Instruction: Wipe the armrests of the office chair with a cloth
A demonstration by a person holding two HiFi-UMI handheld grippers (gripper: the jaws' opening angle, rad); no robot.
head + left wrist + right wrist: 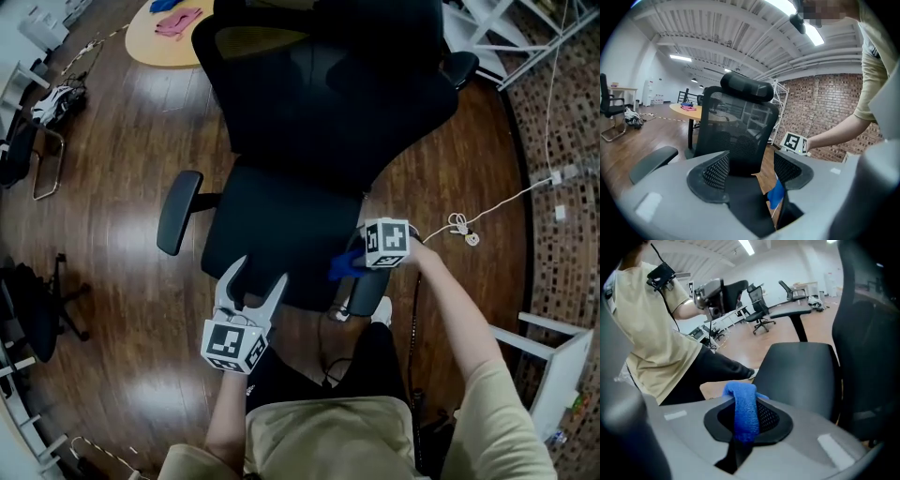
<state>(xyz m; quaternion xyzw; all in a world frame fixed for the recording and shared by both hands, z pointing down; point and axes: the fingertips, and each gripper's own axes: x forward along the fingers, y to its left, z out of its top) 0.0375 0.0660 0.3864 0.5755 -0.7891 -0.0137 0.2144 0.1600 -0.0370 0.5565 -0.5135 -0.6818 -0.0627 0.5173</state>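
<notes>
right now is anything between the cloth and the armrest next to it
Nothing visible. The right gripper holds the blue cloth right beside that armrest, with no object between them.

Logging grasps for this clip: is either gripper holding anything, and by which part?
The right gripper is shut on the blue cloth, pinching a bunched fold; edge or middle cannot be told. The left gripper is open and empty.
</notes>
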